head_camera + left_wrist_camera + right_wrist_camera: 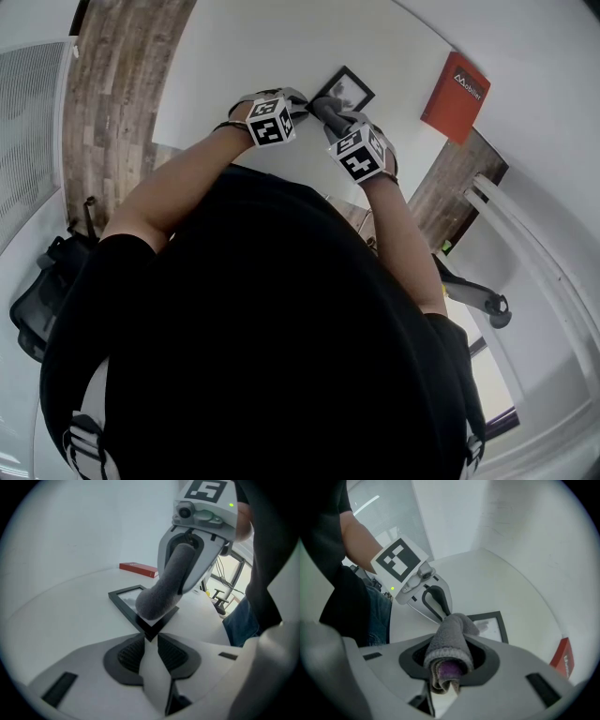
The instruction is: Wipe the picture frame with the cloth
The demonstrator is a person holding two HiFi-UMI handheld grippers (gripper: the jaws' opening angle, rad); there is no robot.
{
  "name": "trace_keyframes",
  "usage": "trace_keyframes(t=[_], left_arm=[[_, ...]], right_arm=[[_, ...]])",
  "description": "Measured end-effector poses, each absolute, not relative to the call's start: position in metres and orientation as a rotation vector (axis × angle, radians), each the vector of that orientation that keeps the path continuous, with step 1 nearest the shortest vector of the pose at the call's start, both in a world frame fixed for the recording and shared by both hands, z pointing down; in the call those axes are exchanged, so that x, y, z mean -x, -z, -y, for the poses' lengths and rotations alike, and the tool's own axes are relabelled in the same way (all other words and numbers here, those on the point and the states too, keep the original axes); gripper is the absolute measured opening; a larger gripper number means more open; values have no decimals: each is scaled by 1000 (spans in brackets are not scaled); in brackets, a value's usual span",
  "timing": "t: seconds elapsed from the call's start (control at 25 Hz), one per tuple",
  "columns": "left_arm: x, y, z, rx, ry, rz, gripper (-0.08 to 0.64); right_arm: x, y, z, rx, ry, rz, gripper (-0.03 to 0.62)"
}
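A black picture frame (344, 89) lies flat on the white table (253, 47). In the left gripper view my left gripper (149, 640) is shut on the frame's (123, 598) near corner. My right gripper (449, 665) is shut on a rolled grey cloth (451, 641), whose far end rests on the frame (496, 626) by that same corner. From the left gripper view the cloth (159, 597) hangs down from the right gripper (183, 571) onto the glass. In the head view the left gripper (298, 105) and right gripper (323, 112) meet at the frame's near side.
A red book (456, 84) lies on the table beyond the frame, to the right. Office chairs stand on the floor at the left (37, 291) and right (473, 295). The person's black-clad body fills the lower half of the head view.
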State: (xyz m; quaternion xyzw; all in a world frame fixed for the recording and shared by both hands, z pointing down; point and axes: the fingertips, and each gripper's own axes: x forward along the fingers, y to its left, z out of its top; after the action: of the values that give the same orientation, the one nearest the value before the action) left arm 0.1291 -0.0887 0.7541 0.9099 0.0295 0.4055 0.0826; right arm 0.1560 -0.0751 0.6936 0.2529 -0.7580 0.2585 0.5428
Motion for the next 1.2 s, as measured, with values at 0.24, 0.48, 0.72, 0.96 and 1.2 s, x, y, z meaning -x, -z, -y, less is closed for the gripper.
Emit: trace_keyframes(t=[0.24,0.48,0.72,0.96,1.2], left_arm=[[-128,-754,88,-2719,-1205,-84,89],[-128,-754,88,-2728,-1205,-80,87],[-129,-754,89,-2727,-1205,-82,87],[-128,-754,88,-2739,-1206,-81,87],[-128,-754,88,-2741,-1206,-80,87]], right_arm=[[-190,-684,106,-721,-608,1766,107],[-227,-682,134,-834,-584,1712,107],[-245,-696,136,-836,-586,1659,107],[-234,-713,117,-780,-613,1656,107],[-224,-718,106,-764,-639,1669,107]])
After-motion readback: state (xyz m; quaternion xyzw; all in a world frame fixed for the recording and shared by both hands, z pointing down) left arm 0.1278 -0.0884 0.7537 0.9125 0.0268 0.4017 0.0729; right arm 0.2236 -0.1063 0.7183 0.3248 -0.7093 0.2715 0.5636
